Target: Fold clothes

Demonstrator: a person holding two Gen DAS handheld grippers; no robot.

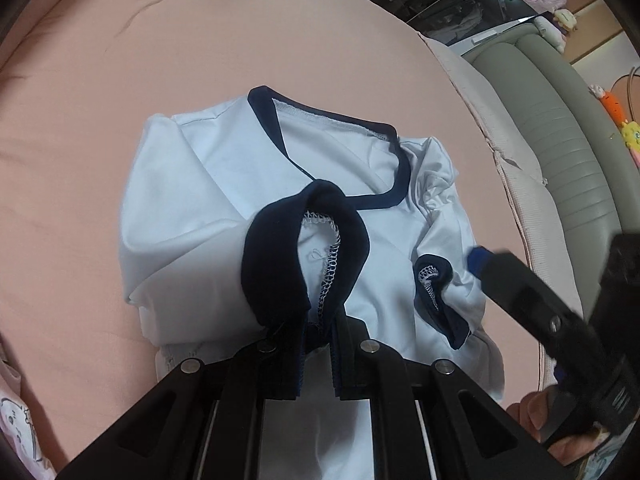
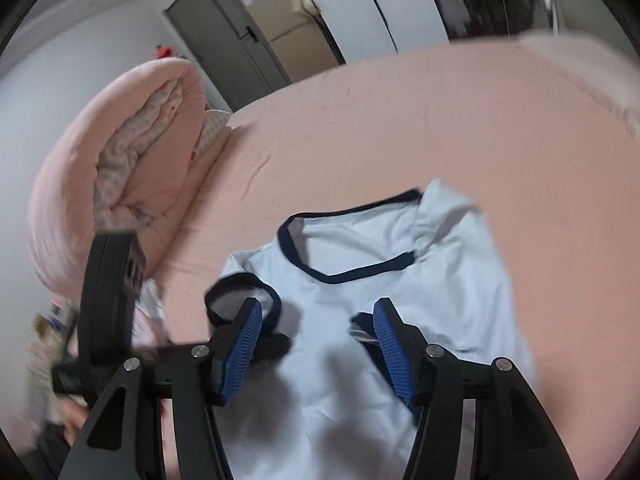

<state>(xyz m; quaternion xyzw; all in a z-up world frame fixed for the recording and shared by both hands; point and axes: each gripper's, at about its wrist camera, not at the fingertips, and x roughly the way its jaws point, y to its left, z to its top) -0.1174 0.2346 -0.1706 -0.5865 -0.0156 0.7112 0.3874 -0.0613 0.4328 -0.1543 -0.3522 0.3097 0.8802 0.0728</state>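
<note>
- The light-blue T-shirt (image 1: 224,208) with navy trim lies on the pink bed sheet (image 1: 100,92), neckline (image 1: 344,160) facing away and both sides turned in toward the middle.
- Left tool (image 1: 318,344) is clamped on the navy sleeve cuff (image 1: 276,256), holding it just over the shirt's middle.
- Right tool (image 2: 316,344) has its jaws apart with nothing between them; the other cuff (image 1: 436,292) lies loose on the shirt.
- So I'd say the sleeve folds are about done. Still left: drop the left cuff, then fold the body lengthwise.

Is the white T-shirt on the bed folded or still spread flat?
Partly folded: the T-shirt has both sides turned inward, and the left gripper holds one navy sleeve cuff over its front.
</note>
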